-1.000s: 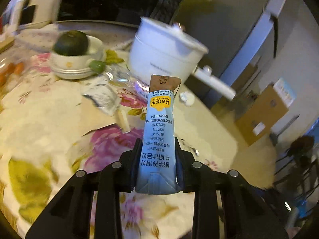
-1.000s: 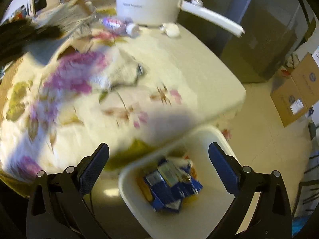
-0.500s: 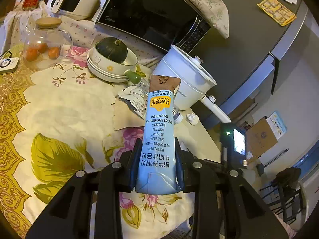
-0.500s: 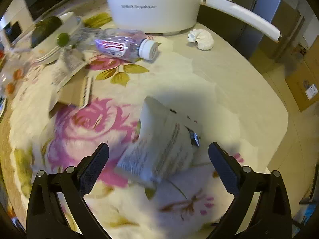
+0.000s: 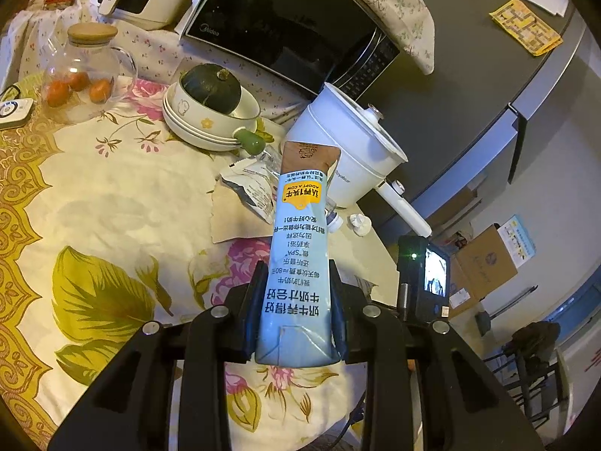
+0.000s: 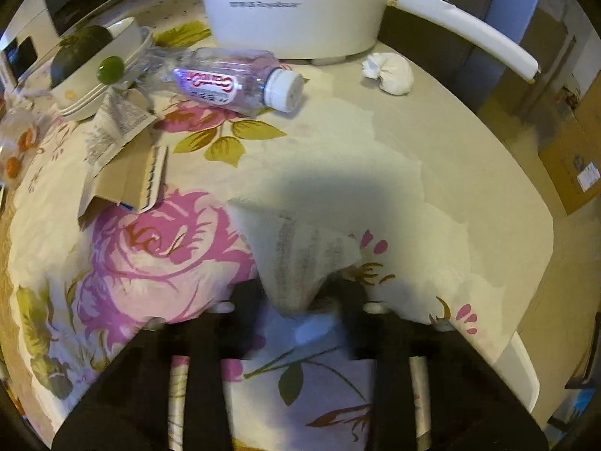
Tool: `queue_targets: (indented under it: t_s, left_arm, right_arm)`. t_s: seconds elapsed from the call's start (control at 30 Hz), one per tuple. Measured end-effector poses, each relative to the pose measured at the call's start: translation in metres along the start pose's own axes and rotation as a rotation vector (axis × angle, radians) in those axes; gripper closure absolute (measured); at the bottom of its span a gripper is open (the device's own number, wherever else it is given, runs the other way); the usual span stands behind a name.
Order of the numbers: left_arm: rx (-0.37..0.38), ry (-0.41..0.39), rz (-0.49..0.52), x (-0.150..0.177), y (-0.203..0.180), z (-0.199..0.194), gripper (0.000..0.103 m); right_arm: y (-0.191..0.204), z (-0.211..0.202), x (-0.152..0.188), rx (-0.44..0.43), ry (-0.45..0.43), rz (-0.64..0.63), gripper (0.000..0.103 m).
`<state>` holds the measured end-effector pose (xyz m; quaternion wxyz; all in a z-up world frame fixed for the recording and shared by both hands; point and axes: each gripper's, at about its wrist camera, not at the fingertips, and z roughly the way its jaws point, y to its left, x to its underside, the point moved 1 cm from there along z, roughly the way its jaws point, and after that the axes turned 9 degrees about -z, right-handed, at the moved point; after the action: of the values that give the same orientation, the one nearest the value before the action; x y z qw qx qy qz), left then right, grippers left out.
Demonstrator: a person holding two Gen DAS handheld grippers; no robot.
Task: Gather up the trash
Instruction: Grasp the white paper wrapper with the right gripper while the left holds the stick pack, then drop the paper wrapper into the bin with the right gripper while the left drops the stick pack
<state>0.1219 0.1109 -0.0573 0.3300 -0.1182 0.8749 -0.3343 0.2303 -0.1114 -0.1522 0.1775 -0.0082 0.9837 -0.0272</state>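
Observation:
My left gripper is shut on a light-blue milk carton and holds it upright above the floral tablecloth. My right gripper points down at the table. Its jaws are closing, and a white printed wrapper is pinched between the blurred fingers. More trash lies further back: a clear plastic bottle on its side, a crumpled white tissue, a torn cardboard piece and another printed wrapper.
A white electric pot with a long handle stands at the back of the table. Stacked bowls holding a dark squash, a glass jar and a microwave are behind. A white bin rim shows past the table edge.
My right gripper moved from above the bin to the white wrapper on the table, and its jaws went from wide open to closed around it. The left gripper swung sideways with the carton still in it.

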Motion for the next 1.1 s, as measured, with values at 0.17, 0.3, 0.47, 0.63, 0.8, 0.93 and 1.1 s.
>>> queue_targets:
  t_s: [0.17, 0.3, 0.47, 0.63, 0.8, 0.93, 1.1]
  left_arm:
    - [-0.002, -0.001, 0.013, 0.003, -0.004, 0.001, 0.072]
    - [0.006, 0.000, 0.010, 0.003, -0.005, 0.001, 0.072]
    - [0.021, 0.002, 0.009, 0.005, -0.007, 0.000, 0.072]
    - [0.032, 0.014, 0.017, 0.010, -0.014, 0.001, 0.072]
    - [0.036, 0.037, 0.044, 0.021, -0.025, 0.005, 0.072]
    - [0.041, 0.060, 0.078, 0.032, -0.035, 0.009, 0.072]
    - [0.049, 0.100, 0.098, 0.047, -0.045, 0.017, 0.072]
  right_arm:
    - [-0.005, -0.022, 0.008, -0.030, -0.053, -0.001, 0.083]
    - [-0.016, -0.058, 0.022, -0.041, -0.120, -0.024, 0.083]
    - [-0.041, -0.098, 0.051, -0.035, -0.171, -0.041, 0.083]
    - [-0.074, -0.118, 0.088, 0.009, -0.175, -0.028, 0.082]
    - [-0.098, -0.116, 0.129, 0.032, -0.127, 0.008, 0.082]
    - [-0.115, -0.105, 0.167, 0.056, -0.062, 0.036, 0.081]
    - [-0.128, -0.095, 0.191, 0.094, -0.013, 0.075, 0.065]
